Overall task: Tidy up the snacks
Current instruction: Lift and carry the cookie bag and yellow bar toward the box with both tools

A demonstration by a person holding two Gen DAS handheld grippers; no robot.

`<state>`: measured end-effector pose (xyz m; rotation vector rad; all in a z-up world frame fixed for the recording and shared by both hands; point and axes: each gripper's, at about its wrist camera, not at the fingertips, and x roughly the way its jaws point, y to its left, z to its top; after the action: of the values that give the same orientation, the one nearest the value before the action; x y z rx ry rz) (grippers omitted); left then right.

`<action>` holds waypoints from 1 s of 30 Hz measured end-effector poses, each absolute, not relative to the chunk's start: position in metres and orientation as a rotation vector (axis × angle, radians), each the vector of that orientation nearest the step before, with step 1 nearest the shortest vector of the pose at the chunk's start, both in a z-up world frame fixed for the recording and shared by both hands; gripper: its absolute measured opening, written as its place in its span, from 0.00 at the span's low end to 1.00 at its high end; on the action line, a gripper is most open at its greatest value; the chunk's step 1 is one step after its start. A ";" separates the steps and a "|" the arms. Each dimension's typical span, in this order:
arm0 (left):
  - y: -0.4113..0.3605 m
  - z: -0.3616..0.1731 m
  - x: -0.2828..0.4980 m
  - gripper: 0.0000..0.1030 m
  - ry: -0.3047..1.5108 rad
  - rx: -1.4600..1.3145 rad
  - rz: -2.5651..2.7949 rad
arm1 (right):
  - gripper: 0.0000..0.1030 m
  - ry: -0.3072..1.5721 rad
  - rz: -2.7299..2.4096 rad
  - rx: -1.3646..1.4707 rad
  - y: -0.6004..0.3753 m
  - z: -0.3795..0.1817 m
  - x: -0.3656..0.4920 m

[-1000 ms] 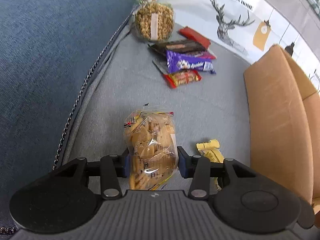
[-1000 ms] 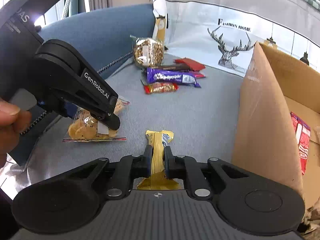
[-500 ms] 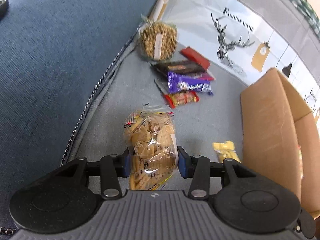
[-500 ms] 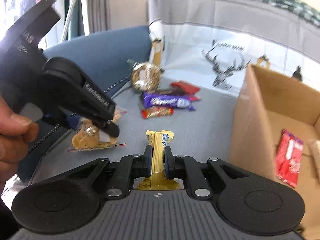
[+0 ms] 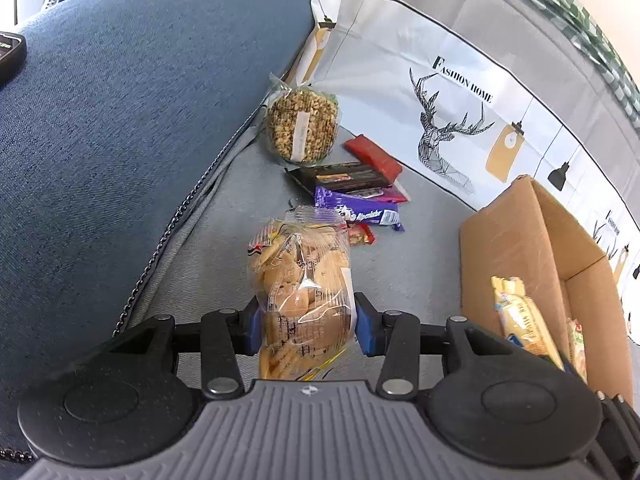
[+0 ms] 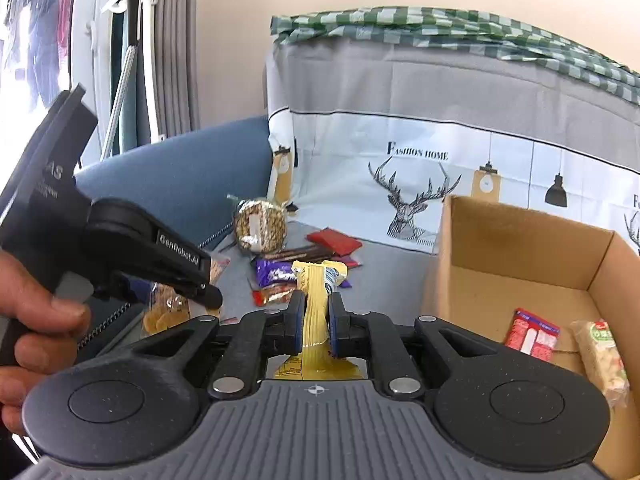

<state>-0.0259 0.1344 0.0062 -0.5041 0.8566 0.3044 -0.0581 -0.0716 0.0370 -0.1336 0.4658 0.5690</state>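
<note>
Both your grippers were raised: left gripper (image 5: 306, 322) clamped the cracker bag (image 5: 302, 284), right gripper (image 6: 314, 320) the yellow bar (image 6: 314, 300), left of the box (image 6: 520, 248).

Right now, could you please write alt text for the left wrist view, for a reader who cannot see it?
The left gripper holds a clear bag of crackers above a grey sofa seat. Beyond it lie a round bag of nuts and several snack bars; an open cardboard box with snacks inside stands at right.
</note>
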 end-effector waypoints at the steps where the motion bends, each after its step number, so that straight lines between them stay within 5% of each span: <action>1: 0.133 0.007 -0.026 0.47 0.852 -0.503 0.304 | 0.12 0.460 0.568 -0.131 -0.073 0.039 -0.058; 30: 0.014 0.071 0.006 0.47 0.431 -0.348 -0.056 | 0.12 0.325 0.399 -0.023 -0.181 0.095 -0.031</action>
<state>0.0057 0.0143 0.0708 -0.3477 0.4307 -0.0564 -0.0308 -0.1809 0.0955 -0.0227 0.3247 0.3989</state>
